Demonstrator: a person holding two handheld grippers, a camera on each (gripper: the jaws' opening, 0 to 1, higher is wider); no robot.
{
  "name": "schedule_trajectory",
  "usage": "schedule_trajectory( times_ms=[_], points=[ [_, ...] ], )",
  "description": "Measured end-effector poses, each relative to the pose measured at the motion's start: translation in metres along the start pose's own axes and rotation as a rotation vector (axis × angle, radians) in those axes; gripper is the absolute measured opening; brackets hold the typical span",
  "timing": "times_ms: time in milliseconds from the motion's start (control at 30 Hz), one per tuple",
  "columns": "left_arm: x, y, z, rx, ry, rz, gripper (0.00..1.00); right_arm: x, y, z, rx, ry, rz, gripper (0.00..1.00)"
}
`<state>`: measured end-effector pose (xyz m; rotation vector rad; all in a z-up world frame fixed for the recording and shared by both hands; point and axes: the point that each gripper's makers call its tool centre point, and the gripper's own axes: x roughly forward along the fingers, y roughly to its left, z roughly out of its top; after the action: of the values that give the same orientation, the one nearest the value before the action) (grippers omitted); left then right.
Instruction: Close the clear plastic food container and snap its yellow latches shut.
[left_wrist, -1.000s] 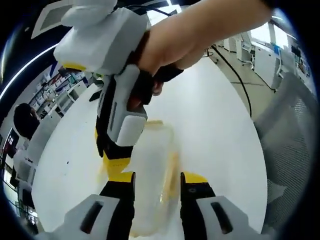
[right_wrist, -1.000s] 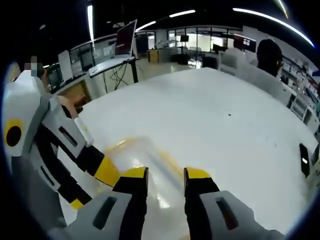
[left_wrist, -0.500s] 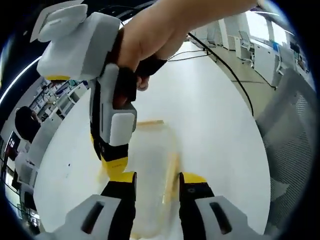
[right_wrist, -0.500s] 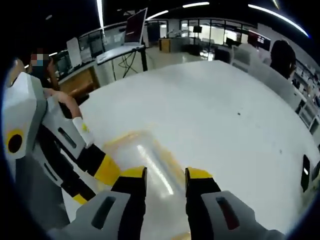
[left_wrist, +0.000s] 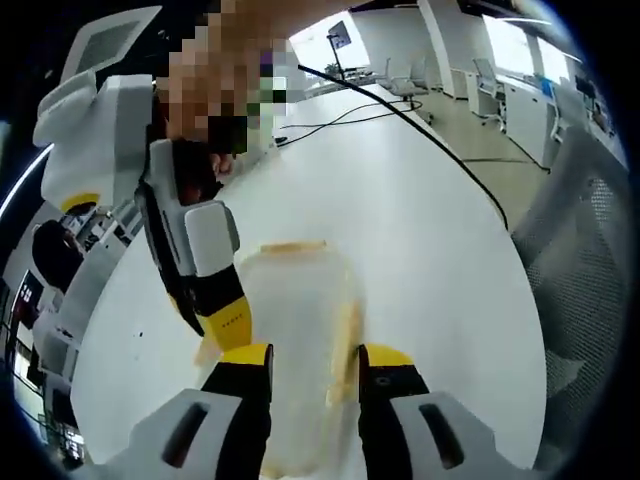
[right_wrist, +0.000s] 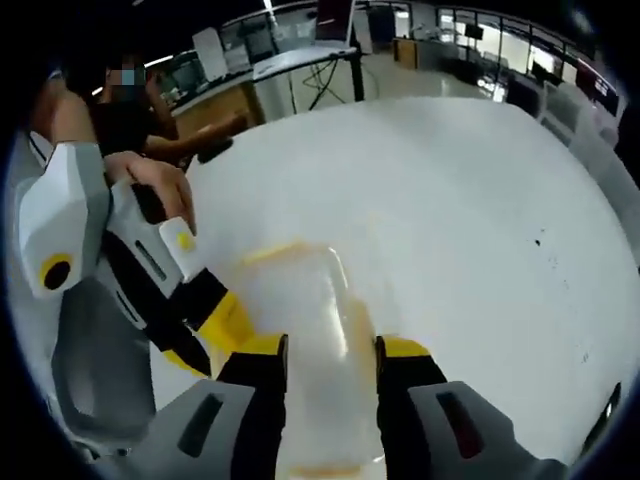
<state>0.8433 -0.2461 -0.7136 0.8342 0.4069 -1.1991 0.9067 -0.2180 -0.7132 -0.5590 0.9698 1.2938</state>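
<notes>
Two tongs, left (left_wrist: 312, 358) and right (right_wrist: 327, 348), both parted, straddling clear container (left_wrist: 295, 330) on white surface (left_wrist: 440, 260) | probably light, thin-walled, slippery, lid flexes | press yellow latches (left_wrist: 349, 335) at edges, not the middle

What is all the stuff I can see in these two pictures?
Clear plastic food container: one, clear with yellow latches, on the table between both grippers.
Table: one, white, round, under the container.
Mesh chair: one, grey, beside the table.
Cable: one, black, along the floor.
Desks: several, in the background.
Left gripper: yellow and black jaws, apart, either side of the container.
Right gripper: same colours, jaws apart, straddling the container.
Hand: one, holding the left gripper.
</notes>
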Motion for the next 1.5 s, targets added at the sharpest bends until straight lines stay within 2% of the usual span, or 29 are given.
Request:
schedule_trajectory(
  times_ms=[233,400,700,1100,1500],
  points=[
    [-0.0005,0.0012,-0.0007,0.007,0.014,-0.010,0.27,-0.0005,0.0003,-0.0025,-0.053,0.059,0.063,0.31],
    [-0.0008,-0.0035,-0.0004,0.033,0.028,-0.025,0.28,0.0016,0.0046,-0.0049,-0.058,0.088,0.125,0.31],
    [-0.0004,-0.0027,-0.0011,0.051,0.034,-0.040,0.29,0.0033,0.0047,-0.0060,-0.046,0.117,0.181,0.32],
    [0.0007,-0.0020,-0.0015,0.044,0.047,-0.043,0.28,0.0039,0.0020,-0.0086,-0.039,0.132,0.207,0.32],
    [0.0027,-0.0052,-0.0009,0.107,0.109,-0.038,0.25,0.0064,-0.0023,-0.0099,-0.012,0.121,0.211,0.31]
  ],
)
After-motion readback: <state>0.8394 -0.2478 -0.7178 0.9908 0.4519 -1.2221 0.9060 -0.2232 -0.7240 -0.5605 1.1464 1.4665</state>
